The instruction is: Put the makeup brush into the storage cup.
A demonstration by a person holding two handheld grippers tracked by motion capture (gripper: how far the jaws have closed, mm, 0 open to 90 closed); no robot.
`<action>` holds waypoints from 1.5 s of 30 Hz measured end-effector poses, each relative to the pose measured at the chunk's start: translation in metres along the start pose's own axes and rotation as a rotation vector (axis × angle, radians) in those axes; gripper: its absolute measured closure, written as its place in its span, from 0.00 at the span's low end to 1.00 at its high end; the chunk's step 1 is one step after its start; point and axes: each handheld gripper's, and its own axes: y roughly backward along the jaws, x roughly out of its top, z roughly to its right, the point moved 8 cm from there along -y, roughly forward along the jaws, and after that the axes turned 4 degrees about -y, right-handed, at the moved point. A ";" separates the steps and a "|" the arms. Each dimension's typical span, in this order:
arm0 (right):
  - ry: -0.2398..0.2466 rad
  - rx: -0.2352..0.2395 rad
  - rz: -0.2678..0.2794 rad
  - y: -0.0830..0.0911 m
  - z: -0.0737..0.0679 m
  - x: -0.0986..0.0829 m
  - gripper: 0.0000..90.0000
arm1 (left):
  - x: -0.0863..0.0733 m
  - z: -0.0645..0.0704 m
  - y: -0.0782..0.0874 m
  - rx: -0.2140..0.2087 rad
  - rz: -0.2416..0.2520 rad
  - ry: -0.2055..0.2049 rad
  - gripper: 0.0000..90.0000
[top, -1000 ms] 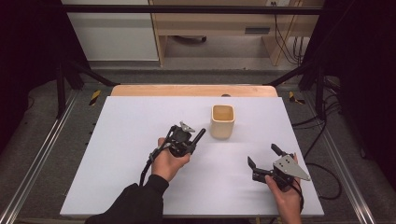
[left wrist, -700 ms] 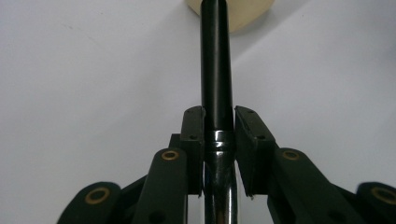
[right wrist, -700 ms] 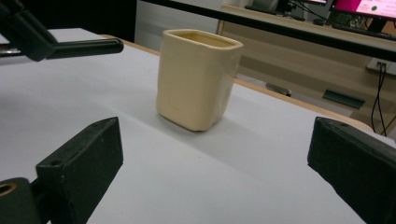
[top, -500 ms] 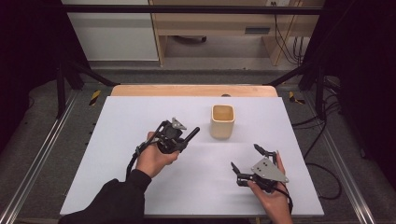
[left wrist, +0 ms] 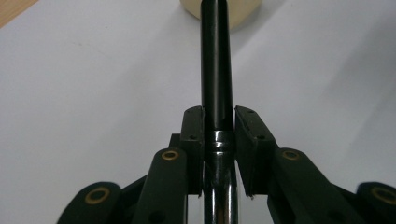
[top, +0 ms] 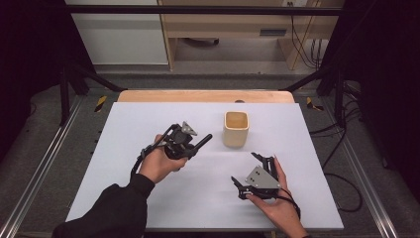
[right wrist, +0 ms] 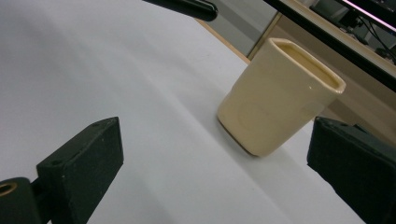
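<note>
cup [top: 236, 129]: cream | rod [left wrist: 216, 60]: black | table [top: 148, 119]: white

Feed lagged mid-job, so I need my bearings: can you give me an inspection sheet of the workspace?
Surface: white tabletop, wooden strip along its far edge.
Job's things: black-handled, chrome-necked utensil clamped in the left gripper, handle aimed at the cream square-mouthed ceramic cup, which stands upright.
Clutter: nothing seen.
Grippers: left shut on the utensil; right gripper open, holding nothing, near the cup.
Cables: one trails from each gripper.
Surroundings: metal frame, wooden furniture and wiring behind.
</note>
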 end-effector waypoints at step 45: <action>0.429 0.008 -0.025 -0.027 -0.032 0.048 0.23 | 0.017 0.042 0.006 -0.114 -0.035 -0.123 0.82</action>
